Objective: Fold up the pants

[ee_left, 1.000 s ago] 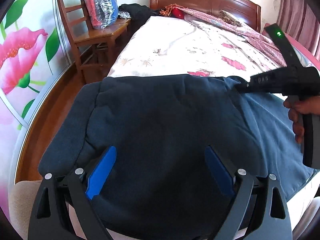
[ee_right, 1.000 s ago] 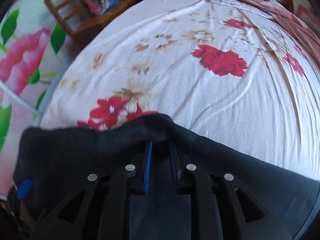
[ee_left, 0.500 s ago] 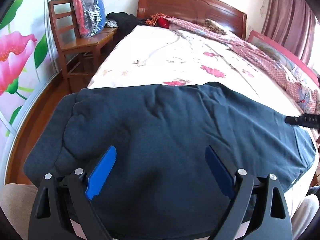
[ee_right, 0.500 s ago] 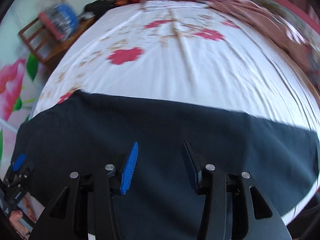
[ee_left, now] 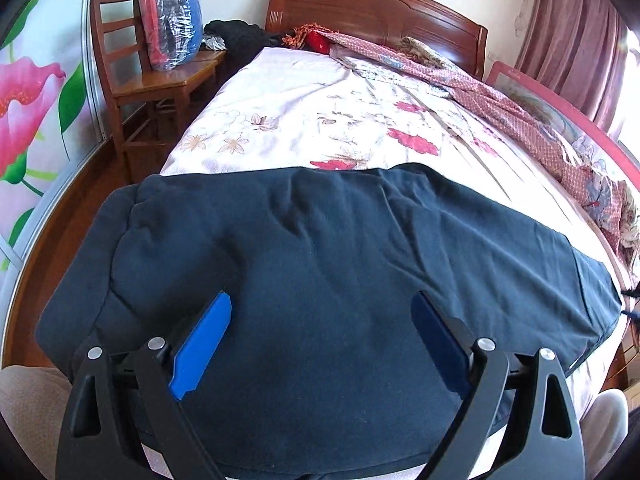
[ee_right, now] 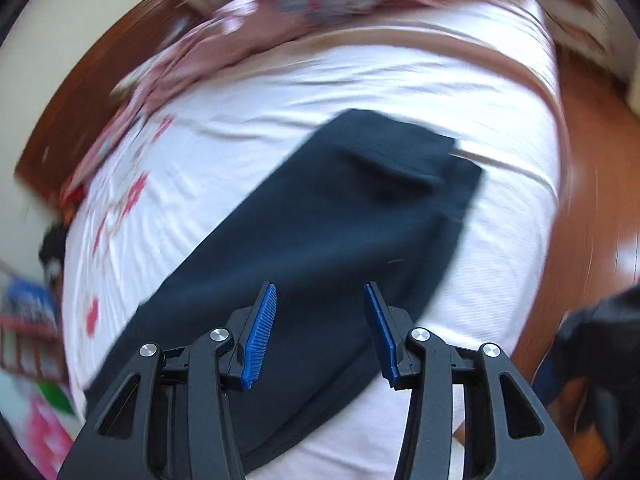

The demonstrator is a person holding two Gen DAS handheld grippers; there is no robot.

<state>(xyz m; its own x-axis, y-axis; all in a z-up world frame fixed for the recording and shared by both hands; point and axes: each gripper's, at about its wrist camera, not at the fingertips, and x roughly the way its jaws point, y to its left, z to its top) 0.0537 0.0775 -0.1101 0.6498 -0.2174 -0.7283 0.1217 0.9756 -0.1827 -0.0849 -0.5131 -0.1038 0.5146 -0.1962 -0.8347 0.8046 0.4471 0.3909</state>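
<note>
- My pants lie lengthwise-folded across the bed foot, I judge.
- Left gripper and right gripper: jaws released, empty.
- Crosswise folds remain.

Wooden slat-back chair sits at about 10 o'clock, with a clear plastic bag of red and blue clothes on its seat. Dark wood headboard up at 12, rumpled pink patterned quilt toward 2, mauve curtains behind.
</note>
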